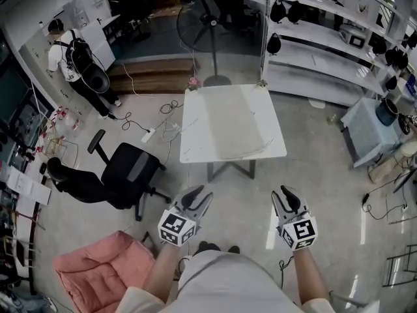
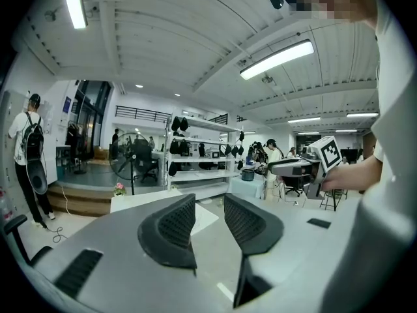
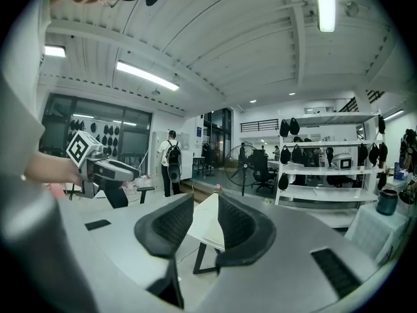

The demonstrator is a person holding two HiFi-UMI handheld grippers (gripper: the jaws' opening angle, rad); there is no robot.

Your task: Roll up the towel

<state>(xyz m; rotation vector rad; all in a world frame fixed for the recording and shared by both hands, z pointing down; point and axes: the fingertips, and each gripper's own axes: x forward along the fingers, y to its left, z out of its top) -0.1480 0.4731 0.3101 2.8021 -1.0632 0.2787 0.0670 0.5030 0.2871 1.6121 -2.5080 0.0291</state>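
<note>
The towel (image 1: 234, 126) lies flat and spread out on the white worktop (image 1: 192, 142) and covers most of its right part. Both tools are well short of the worktop, on its near side. The left tool (image 1: 197, 197) has its jaws apart with nothing between them. The right tool (image 1: 287, 197) is the same, apart and empty. The rolling has not begun.

What could go wrong? The towel's near edge lies right by the worktop's near edge. A pull toward that side could drag the towel off onto the floor. A loose or uneven pinch at the two corners could make the roll go crooked.

A small pink flower (image 1: 193, 83) stands at the worktop's far left corner, so a roll pushed that way might bump it. A black chair (image 1: 127, 171) and some cables (image 1: 159, 126) sit to the left of the worktop and could catch a foot. The near and right sides of the worktop look open for stepping in.
</note>
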